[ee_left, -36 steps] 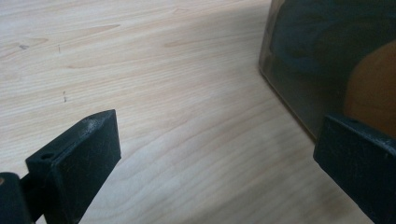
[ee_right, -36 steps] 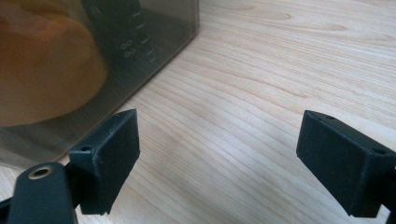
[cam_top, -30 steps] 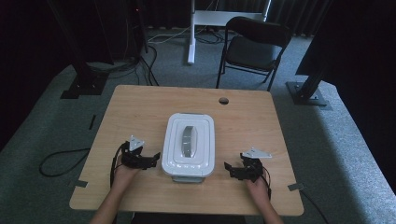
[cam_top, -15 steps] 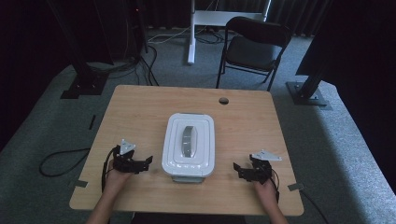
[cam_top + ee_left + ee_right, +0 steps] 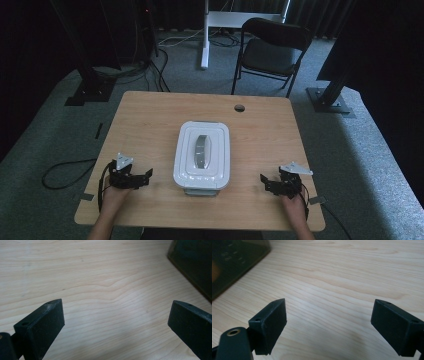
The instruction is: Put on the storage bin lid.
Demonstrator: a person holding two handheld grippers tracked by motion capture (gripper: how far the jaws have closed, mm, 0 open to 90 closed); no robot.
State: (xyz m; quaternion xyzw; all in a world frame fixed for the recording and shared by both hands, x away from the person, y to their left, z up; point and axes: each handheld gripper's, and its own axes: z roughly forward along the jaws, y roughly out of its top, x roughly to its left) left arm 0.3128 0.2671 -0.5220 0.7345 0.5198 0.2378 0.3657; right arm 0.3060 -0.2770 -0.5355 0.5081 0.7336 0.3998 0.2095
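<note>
Between your two grippers, well apart from each, sits the lidded white container (image 5: 202, 156), and with left gripper (image 5: 146, 175) and right gripper (image 5: 263, 180) both spread wide and empty, your approach probably comes next: close inward toward its sides.

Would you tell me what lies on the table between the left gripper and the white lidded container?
Nothing: in the high view, only bare wood separates the left gripper from the white lidded container. The left gripper view shows bare tabletop between its open jaws.
</note>
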